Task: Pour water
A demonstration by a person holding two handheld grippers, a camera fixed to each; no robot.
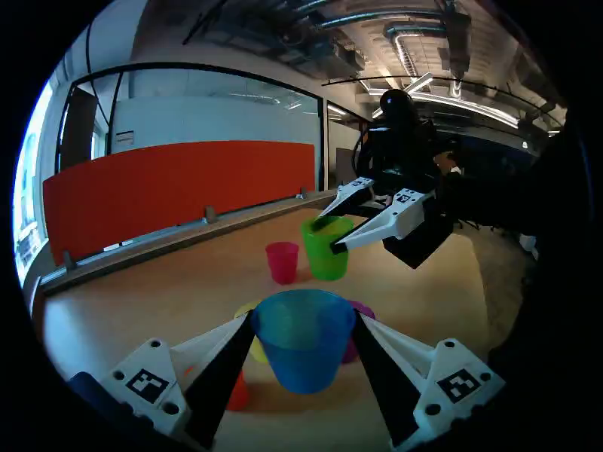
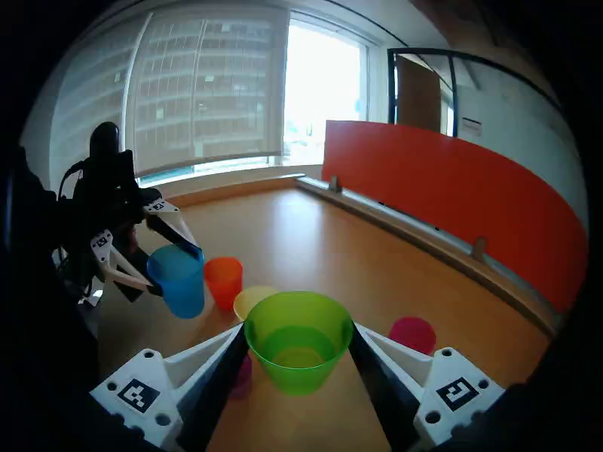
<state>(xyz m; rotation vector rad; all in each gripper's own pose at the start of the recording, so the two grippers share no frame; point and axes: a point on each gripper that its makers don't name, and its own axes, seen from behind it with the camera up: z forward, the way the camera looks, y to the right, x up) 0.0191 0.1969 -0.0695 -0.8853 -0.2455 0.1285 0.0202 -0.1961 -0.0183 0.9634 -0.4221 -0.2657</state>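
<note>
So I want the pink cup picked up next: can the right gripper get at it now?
Probably not yet: the right gripper is shut on the green cup. The pink cup stands unobstructed on the table.

No writing can be read; the small paper notice [image 1: 124, 138] is too blurred to make out.

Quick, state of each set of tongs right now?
Left tongs: shut on the translucent blue plastic cup.
Right tongs: shut on the translucent green plastic cup.
</note>
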